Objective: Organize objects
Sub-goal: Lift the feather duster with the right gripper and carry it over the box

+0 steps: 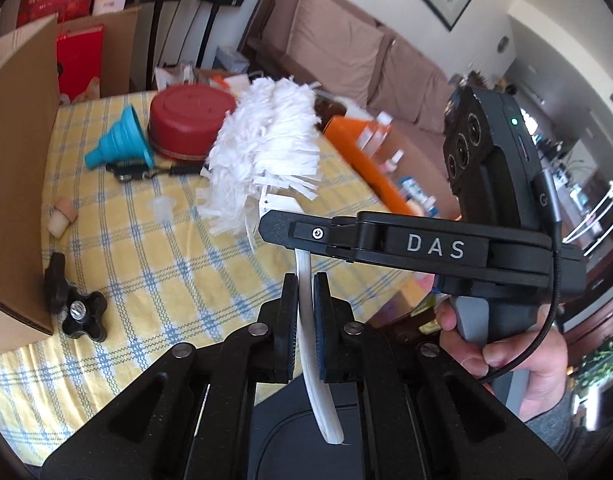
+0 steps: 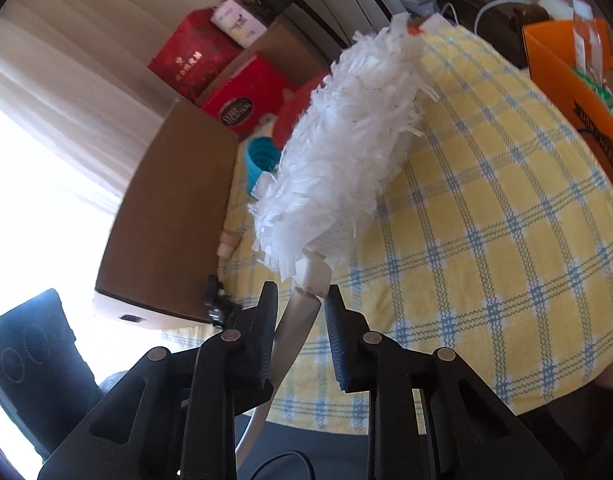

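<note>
A white fluffy duster [image 1: 262,140] is held above the yellow checked tablecloth [image 1: 166,272]. My left gripper [image 1: 305,284] is shut on the duster's white handle [image 1: 306,320]. My right gripper [image 1: 282,236] comes in from the right, and its fingers sit around the handle just below the duster head. In the right wrist view the duster [image 2: 342,152] rises ahead of my right gripper [image 2: 302,300]. Its jaws stand a little apart around the handle [image 2: 302,312]; only the left pad looks to touch it.
On the table lie a blue funnel [image 1: 118,140], a red round tin [image 1: 190,120], a black strap [image 1: 146,170], black knobs [image 1: 76,308] and a cork [image 1: 62,216]. A cardboard box [image 1: 18,176] stands at left, an orange box [image 1: 370,160] at right.
</note>
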